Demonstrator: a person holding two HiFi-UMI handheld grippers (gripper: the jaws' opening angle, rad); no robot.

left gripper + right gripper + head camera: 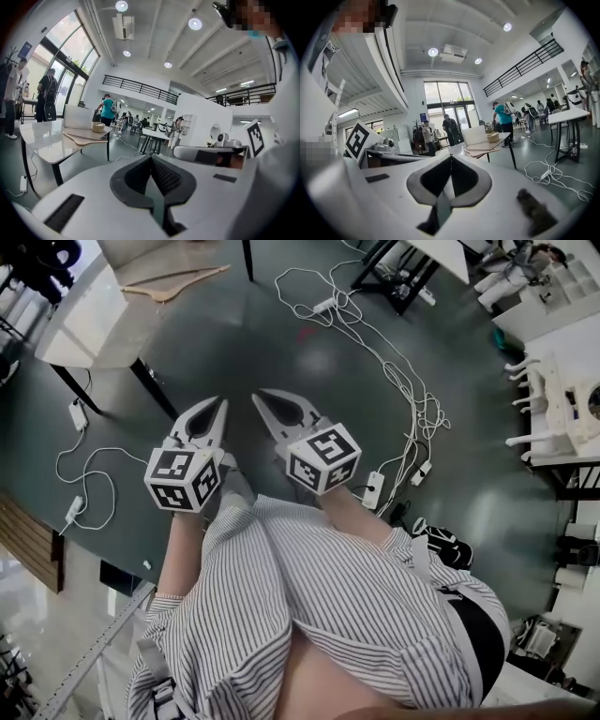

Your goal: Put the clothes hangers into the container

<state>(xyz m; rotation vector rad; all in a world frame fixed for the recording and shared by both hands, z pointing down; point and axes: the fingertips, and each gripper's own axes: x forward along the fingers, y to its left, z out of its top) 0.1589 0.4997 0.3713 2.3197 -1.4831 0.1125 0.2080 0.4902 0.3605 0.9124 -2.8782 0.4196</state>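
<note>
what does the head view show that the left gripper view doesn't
Only the head view: the person's striped shirt and the white cables trailing over the dark floor.

Only the left gripper view: ceiling lights, tall windows, a person in a teal shirt and a round basket.

Both: the white table with a wooden hanger lying on it, plus the left gripper and the right gripper, each with jaws together.
</note>
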